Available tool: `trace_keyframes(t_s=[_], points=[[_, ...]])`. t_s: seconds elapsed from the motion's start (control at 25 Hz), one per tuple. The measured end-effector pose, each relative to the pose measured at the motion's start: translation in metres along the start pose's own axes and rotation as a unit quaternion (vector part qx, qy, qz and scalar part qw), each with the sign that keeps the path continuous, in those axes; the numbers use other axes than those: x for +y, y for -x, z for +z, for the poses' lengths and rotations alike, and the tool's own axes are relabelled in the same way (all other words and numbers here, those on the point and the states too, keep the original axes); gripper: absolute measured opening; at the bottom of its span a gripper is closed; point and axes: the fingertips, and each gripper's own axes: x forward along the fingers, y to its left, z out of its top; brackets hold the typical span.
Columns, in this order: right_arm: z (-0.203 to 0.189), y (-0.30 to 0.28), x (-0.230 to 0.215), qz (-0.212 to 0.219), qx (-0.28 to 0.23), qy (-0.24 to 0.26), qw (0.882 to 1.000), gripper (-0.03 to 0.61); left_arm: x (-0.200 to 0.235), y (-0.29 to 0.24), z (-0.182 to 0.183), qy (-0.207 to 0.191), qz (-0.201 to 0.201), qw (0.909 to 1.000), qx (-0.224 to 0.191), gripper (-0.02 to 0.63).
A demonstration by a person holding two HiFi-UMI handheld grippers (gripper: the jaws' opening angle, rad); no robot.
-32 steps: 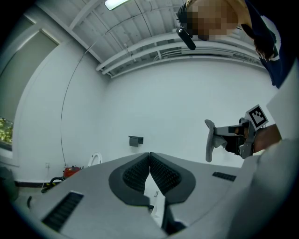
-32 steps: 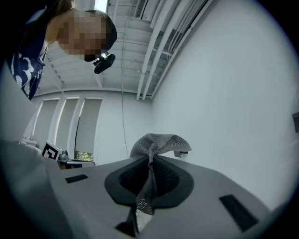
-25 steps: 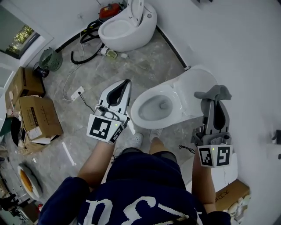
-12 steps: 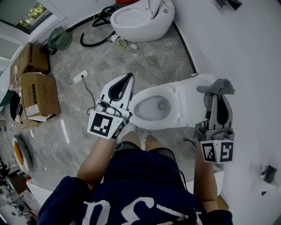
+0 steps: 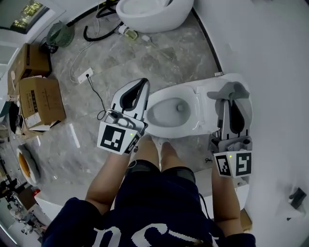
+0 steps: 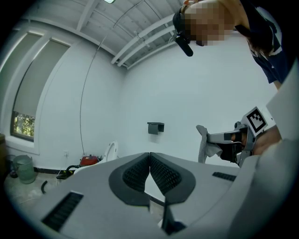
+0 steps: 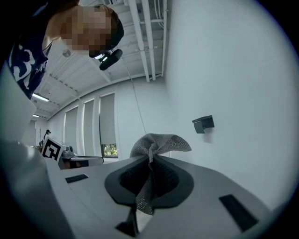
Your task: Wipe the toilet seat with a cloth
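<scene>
The right gripper [image 7: 150, 161] is pinching a grey mesh-textured cloth [image 7: 161, 144] between its jaws. The jaws are pressing together on the middle of the cloth, which is bunching into a loose fold above them while a strip is hanging down between the dark pads. In the head view this gripper is pointing away from the person and is holding the cloth over the rear part of a white ceramic toilet [image 5: 212, 91], behind the open bowl. Whether the cloth is touching the toilet cannot be told.

The left gripper [image 6: 149, 157] is holding nothing: its jaws are pressing together, ribbed pads meeting at the tips. In the head view it is hanging just beside the left edge of the toilet's white seat ring [image 5: 194, 113], over the grey marble-patterned floor [image 5: 159, 62].

The person is standing at the front of the toilet with light shoes [image 5: 159, 141] just below the bowl. A second white toilet [image 5: 154, 12] is standing well apart at the top of the head view, with a black hose [image 5: 94, 33] coiling beside it. Brown cardboard boxes [image 5: 41, 102] are lying on the floor at the left, near a white power strip [image 5: 85, 75]. A small dark box [image 7: 203, 123] is hanging on the white wall.
</scene>
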Motion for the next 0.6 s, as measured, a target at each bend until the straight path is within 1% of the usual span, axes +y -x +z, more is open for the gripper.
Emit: trace_keyframes(t_s=[0.2, 0.4, 0.52, 0.6], points=[[-0.06, -0.019, -0.016, -0.016, 0.02, -0.016, 1.0, 0.038, 0.011, -0.029, -0.054, 0.008, -0.006, 0.9999, 0.013, 0.02], [-0.133, -0.031, -0.043, -0.038, 0.049, -0.027, 0.998, 0.038, 0.024, -0.059, -0.11, 0.027, 0.005, 0.9995, 0.013, 0.02], [-0.186, -0.035, -0.061, -0.061, 0.071, -0.032, 0.995, 0.038, 0.029, -0.072, -0.159, 0.02, -0.008, 0.9991, 0.035, 0.02], [-0.228, -0.038, -0.07, -0.074, 0.088, -0.042, 0.992, 0.038, 0.033, -0.08, -0.191, 0.023, -0.014, 0.9986, 0.045, 0.02]])
